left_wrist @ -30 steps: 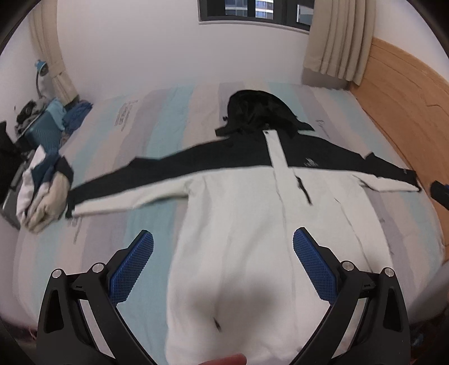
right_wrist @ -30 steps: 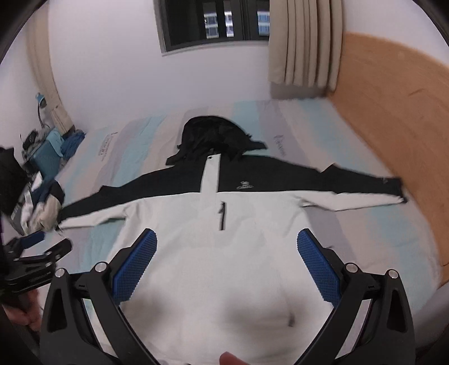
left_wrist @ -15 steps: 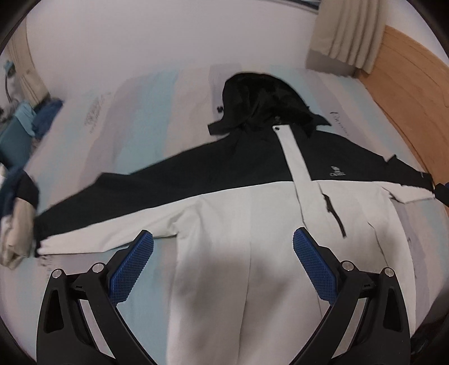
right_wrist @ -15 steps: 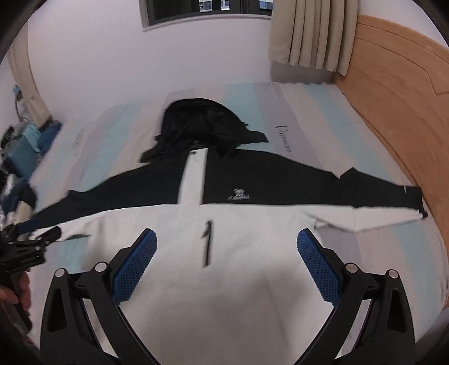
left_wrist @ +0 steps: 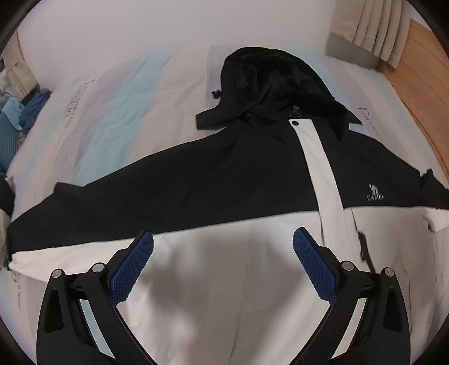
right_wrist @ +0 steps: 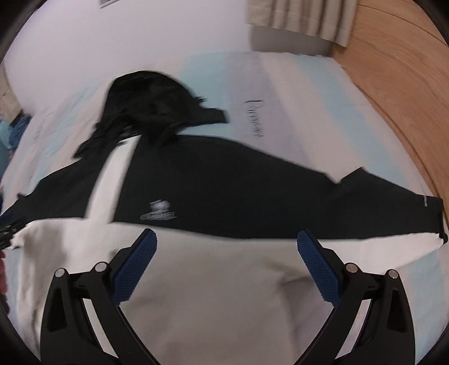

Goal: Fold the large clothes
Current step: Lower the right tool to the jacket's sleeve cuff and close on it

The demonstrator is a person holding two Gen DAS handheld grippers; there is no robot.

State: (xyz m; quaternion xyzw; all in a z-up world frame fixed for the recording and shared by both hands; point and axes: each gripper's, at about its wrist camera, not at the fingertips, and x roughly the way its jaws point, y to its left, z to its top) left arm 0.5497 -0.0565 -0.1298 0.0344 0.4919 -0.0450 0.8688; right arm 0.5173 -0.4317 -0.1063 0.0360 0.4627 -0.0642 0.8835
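A black-and-white hooded jacket (left_wrist: 230, 179) lies front up and spread flat on the bed, sleeves out to both sides, black hood (left_wrist: 269, 75) at the far end. It also shows in the right wrist view (right_wrist: 224, 191). My left gripper (left_wrist: 223, 241) is open and empty, low over the white chest left of the zip. My right gripper (right_wrist: 226, 241) is open and empty, over the white chest near the right sleeve (right_wrist: 393, 216). The left gripper's tip shows at the right wrist view's left edge (right_wrist: 7, 227).
The bed has a striped blue, grey and white sheet (left_wrist: 112, 106). A wooden headboard (right_wrist: 407, 84) runs along the right side. A beige curtain (right_wrist: 303, 16) hangs at the far wall. A pile of clothes (left_wrist: 16, 118) lies at the bed's left edge.
Both grippers have moved forward and lower toward the jacket, which now fills more of each view. Both stay open. The jacket has not moved.
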